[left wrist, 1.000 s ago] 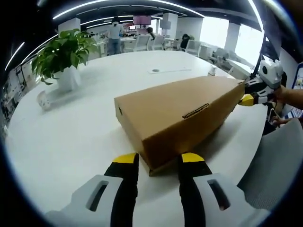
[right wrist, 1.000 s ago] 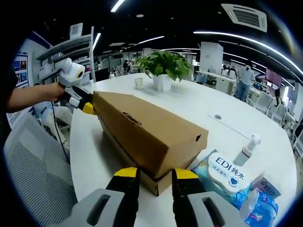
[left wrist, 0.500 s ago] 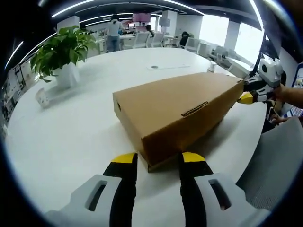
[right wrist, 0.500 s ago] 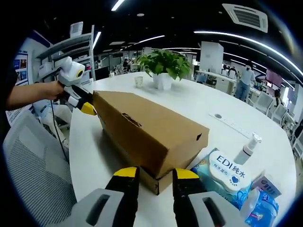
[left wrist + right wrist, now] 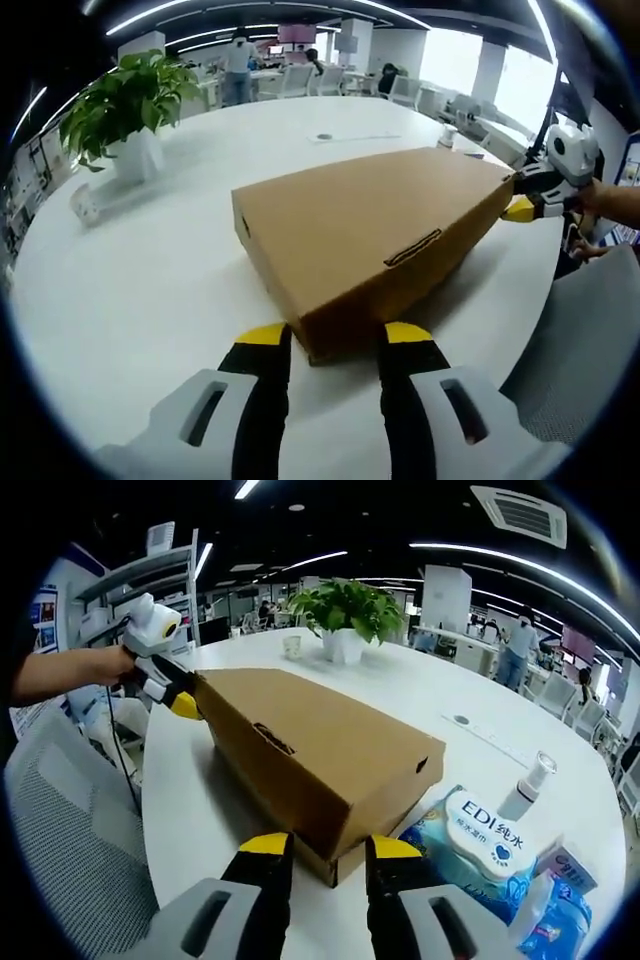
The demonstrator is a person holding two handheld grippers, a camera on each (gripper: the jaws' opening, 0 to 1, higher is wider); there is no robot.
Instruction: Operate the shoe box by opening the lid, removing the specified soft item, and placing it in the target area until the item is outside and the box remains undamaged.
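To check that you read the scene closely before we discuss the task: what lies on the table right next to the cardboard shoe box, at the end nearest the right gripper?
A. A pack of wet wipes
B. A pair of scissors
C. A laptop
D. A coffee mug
A. In the right gripper view a blue-and-white pack of wet wipes lies against the shoe box at its near end, beside a spray bottle.

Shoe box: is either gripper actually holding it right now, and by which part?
Both: left gripper and right gripper each straddle one end of the shoe box lid at its lower edge. Firm clamping cannot be told.
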